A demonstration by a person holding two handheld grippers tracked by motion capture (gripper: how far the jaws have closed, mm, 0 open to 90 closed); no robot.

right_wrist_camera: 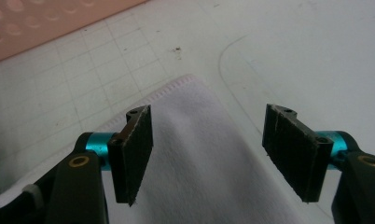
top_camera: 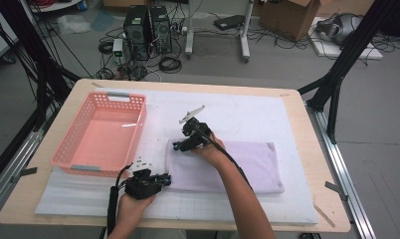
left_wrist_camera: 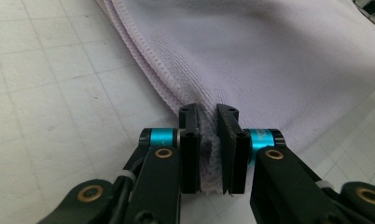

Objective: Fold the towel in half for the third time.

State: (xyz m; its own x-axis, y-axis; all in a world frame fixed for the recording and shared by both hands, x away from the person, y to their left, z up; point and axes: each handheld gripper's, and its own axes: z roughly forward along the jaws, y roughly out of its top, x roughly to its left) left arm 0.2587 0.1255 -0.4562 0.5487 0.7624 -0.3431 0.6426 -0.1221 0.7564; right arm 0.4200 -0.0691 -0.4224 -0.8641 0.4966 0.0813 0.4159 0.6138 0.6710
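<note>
Grey workshop floor strewn with black cables, two black computer towers (top_camera: 148, 31) and a brown cardboard box (top_camera: 292, 15) lies beyond the pale wooden counter (top_camera: 307, 149), which carries a white gridded foam mat (top_camera: 248, 114); on that mat, toward the person's side and right of centre, rests the folded pale lilac terry towel (top_camera: 248, 167), lying flat with its long side running left to right; a pink perforated plastic basket (top_camera: 133, 107) stands on the left part of the mat, near the towel but apart from it; the left gripper (top_camera: 164, 180), held low at the towel's near left corner, has its fingers (left_wrist_camera: 190, 154) drawn narrow and clamped on the stitched edge of the towel, a ridge of lilac fabric pinched upright between the black pads in the left gripper view; the right gripper (top_camera: 180, 145), carried by the forearm that crosses over the towel, sits at the towel's far left corner, pointing toward the basket; its fingers (right_wrist_camera: 134, 149) stand wide apart and grip nothing, one pad over the fabric just inside the corner's stitched hem, the other (right_wrist_camera: 293, 154) out past the towel's edge over bare mat; whether the pads touch the cloth cannot be told; the basket's pink wall (right_wrist_camera: 45, 23) shows at the top left of the right gripper view.
</note>
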